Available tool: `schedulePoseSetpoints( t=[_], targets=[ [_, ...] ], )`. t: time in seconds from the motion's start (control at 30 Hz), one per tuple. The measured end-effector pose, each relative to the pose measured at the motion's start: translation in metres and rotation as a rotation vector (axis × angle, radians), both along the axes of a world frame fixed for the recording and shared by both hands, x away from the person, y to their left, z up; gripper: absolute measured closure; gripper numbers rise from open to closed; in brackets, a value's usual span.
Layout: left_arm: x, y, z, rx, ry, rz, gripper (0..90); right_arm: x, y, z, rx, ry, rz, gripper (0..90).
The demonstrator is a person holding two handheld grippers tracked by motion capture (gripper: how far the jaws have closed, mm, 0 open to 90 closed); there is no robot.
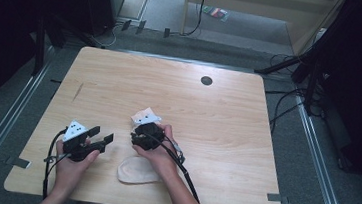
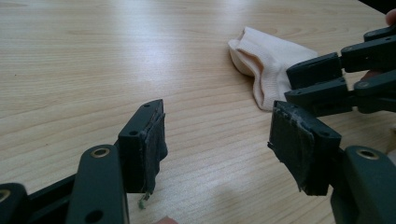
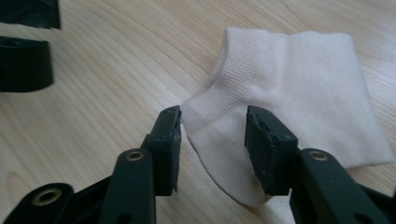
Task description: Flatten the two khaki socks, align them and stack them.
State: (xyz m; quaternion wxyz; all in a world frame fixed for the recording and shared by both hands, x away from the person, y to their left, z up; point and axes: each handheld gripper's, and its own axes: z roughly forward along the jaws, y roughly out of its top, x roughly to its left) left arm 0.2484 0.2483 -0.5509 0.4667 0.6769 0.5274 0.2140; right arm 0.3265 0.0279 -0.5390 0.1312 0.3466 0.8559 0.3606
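A pale cream sock [image 3: 299, 88] lies flat on the wooden table [image 1: 179, 97], near the table's front edge, just in front of me. Its ribbed cuff points toward my left side. My right gripper [image 3: 212, 135] hangs right over the sock, jaws parted to a middling gap, straddling the cuff edge where it curves into the heel. The pads look close to the cloth, but I can't be sure they touch it; nothing is pinched yet. My left gripper [image 2: 217, 140] sits beside the sock on its cuff side, a little apart from it, jaws spread wide and holding nothing, aimed across bare wood toward the cuff. Farther from the sock, near the table's back edge, is a small dark round hole [image 1: 206, 80]. By my reading the work has barely begun: the sock is not gripped, lifted or folded, so the grasp and everything after it remain.
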Motion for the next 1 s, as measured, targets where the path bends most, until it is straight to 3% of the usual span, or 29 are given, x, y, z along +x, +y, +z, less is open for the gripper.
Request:
schedulePoseSetpoints(
  t=[0.07,0.2,0.37,0.4,0.47,0.63,0.73,0.77,0.83,0.87,1.0],
  targets=[
    [0.0,0.0,0.0,0.0,0.004,-0.001,37.0,0.0,0.001,-0.003,-0.019,-0.011,-0.011,66.0],
    [0.001,0.0,0.0,0.0,0.01,0.005,37.7,0.0,0.0,-0.001,-0.052,-0.022,-0.016,87.9],
    [0.001,0.0,0.0,-0.002,0.014,0.0,38.0,0.003,-0.005,0.004,-0.028,0.032,-0.014,89.5],
    [0.002,0.0,0.0,-0.003,0.018,0.0,38.1,0.003,-0.011,0.01,0.057,0.061,-0.022,89.5],
    [0.002,0.0,0.0,-0.005,0.02,0.0,38.3,0.001,-0.018,0.019,0.14,0.082,-0.03,89.4],
    [0.002,0.0,0.0,-0.007,0.018,0.0,38.4,0.0,-0.041,0.04,0.289,0.073,-0.068,89.2],
    [0.002,0.0,0.0,-0.007,0.017,0.0,38.3,0.002,-0.054,0.043,0.327,0.067,-0.105,88.8],
    [0.002,0.0,0.0,-0.003,0.016,-0.002,38.4,0.008,-0.068,0.043,0.338,0.06,-0.152,88.8],
    [0.002,0.0,0.0,-0.003,0.016,-0.002,38.4,0.01,-0.074,0.043,0.35,0.07,-0.164,88.9],
    [0.002,0.0,0.0,-0.003,0.017,-0.002,38.4,0.016,-0.089,0.04,0.394,0.098,-0.208,89.1],
    [0.003,-0.001,0.0,-0.001,0.025,-0.008,38.5,0.024,-0.111,0.036,0.417,0.095,-0.271,88.6]
  ],
)
